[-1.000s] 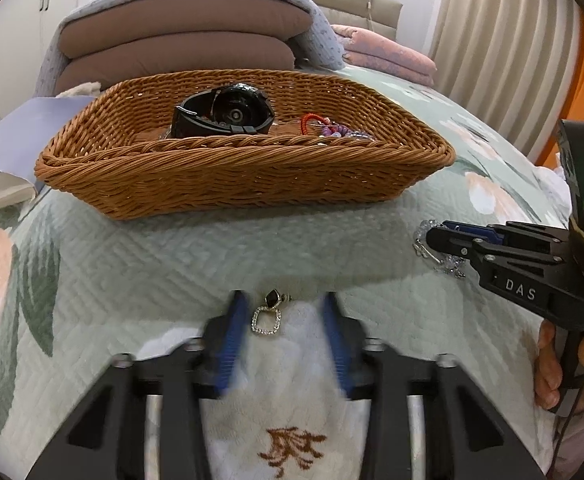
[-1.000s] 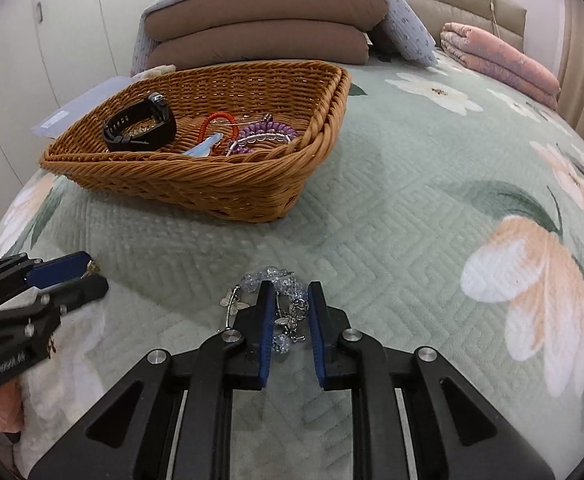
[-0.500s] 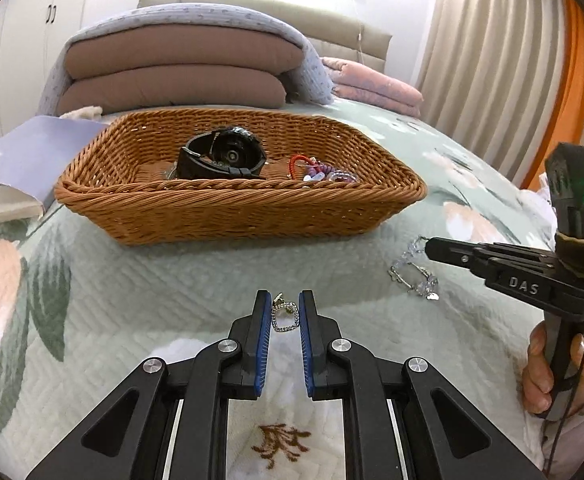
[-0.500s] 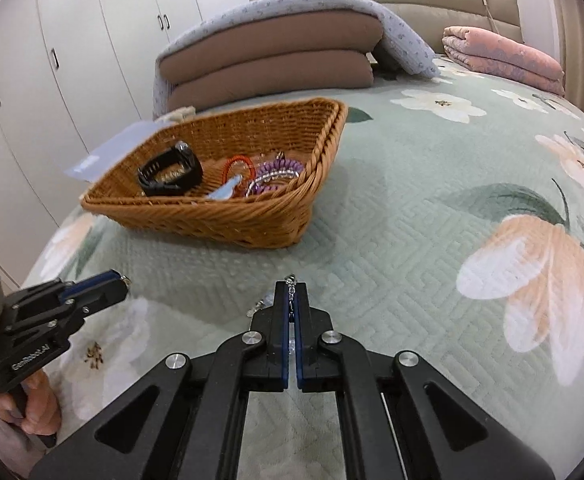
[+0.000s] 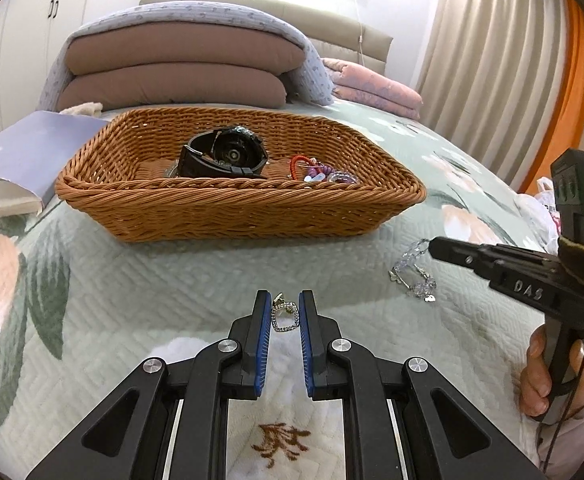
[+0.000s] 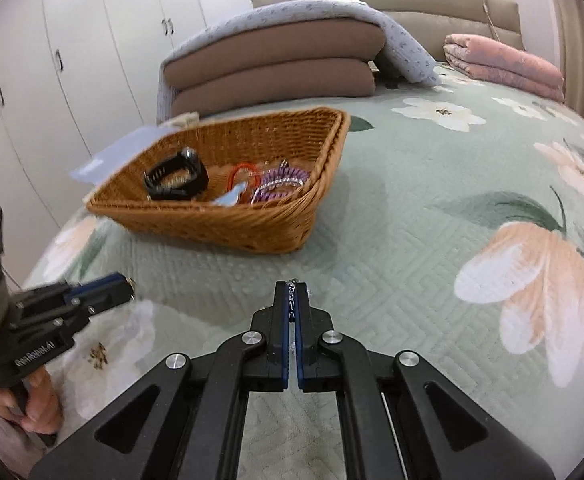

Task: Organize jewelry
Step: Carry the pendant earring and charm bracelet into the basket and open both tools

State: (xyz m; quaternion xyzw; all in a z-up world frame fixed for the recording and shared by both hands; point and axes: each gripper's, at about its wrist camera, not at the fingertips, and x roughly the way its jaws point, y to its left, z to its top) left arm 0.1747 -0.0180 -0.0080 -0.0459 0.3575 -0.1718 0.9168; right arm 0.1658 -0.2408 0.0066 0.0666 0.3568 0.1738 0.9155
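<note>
My left gripper [image 5: 285,304] is shut on a small square rhinestone earring [image 5: 284,317] and holds it above the bedspread. My right gripper [image 6: 292,292] is shut on a silver beaded chain bracelet [image 6: 291,300]; in the left wrist view the bracelet [image 5: 414,272] hangs from its tip [image 5: 436,246], lifted off the bed. The wicker basket [image 5: 235,208] lies ahead, holding a black watch [image 5: 227,158], a red ring [image 5: 298,162] and purple bracelets [image 6: 279,180]. The basket also shows in the right wrist view [image 6: 227,220], with the left gripper [image 6: 125,286] at the left.
Stacked brown cushions [image 5: 179,72] under a grey blanket lie behind the basket. A blue folder [image 5: 31,148] lies left of the basket. Folded pink bedding [image 6: 504,68] sits at the back right. White wardrobe doors [image 6: 71,60] stand on the left.
Both grippers closed on their pieces and lifted them off the bedspread. The left jaws went from wide open to pinching the earring. The right gripper raised the bracelet clear of the bed.
</note>
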